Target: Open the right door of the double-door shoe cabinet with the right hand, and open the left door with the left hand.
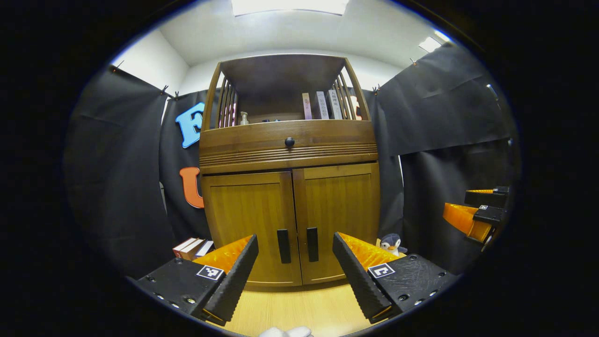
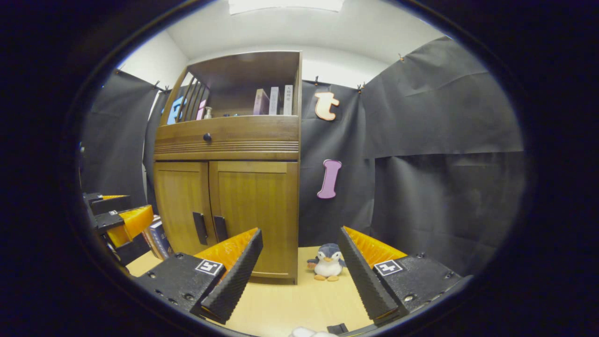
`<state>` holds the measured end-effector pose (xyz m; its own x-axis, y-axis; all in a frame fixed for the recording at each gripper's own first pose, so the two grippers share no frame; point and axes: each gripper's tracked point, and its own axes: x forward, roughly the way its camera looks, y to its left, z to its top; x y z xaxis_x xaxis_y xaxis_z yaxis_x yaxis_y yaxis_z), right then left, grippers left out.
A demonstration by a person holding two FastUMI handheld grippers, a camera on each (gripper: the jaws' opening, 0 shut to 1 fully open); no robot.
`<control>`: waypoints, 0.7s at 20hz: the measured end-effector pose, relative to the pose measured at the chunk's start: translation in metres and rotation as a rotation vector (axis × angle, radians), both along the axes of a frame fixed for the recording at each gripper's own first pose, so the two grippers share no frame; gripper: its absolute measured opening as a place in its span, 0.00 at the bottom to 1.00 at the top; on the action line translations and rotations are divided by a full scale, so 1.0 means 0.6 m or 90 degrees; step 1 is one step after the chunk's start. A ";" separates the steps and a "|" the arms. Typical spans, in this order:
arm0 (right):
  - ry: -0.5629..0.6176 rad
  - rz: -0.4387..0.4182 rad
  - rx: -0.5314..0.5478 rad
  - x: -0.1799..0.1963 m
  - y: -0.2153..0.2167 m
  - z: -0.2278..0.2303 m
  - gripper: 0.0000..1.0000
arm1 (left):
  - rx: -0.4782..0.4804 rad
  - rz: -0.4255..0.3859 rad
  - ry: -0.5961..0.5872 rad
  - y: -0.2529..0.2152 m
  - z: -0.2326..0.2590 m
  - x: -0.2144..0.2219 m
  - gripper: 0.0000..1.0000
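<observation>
- My left gripper point(image 1: 295, 267) is wide open and holds nothing; the shoe cabinet point(image 1: 290, 187) stands straight ahead, apart from it
- My right gripper point(image 2: 299, 267) is wide open and empty too; the cabinet is ahead to its left
- Both brown wooden doors are flat and closed, each with a black bar handle point(image 1: 283, 245)
- A soft toy penguin point(image 2: 327, 262) sits beside the cabinet

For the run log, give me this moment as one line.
doors: both shut | left tool: open, short of handles | right tool: open, near penguin | stage: approach
</observation>
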<state>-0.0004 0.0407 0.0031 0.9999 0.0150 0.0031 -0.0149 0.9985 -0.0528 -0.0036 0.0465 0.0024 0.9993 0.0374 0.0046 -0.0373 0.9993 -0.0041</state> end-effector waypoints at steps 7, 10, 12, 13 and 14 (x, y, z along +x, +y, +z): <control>0.032 0.017 0.002 0.024 0.037 -0.038 1.00 | -0.023 0.024 0.028 0.050 -0.034 -0.034 0.96; 0.043 0.027 0.009 0.041 0.065 -0.054 1.00 | -0.014 0.052 0.031 0.091 -0.037 -0.047 0.96; 0.047 0.033 0.014 0.056 0.079 -0.063 1.00 | -0.011 0.064 0.036 0.112 -0.043 -0.052 0.96; 0.049 0.039 0.018 0.064 0.088 -0.067 1.00 | -0.007 0.073 0.036 0.124 -0.043 -0.055 0.96; 0.054 0.046 0.021 0.072 0.103 -0.074 1.00 | -0.003 0.081 0.035 0.136 -0.039 -0.058 0.96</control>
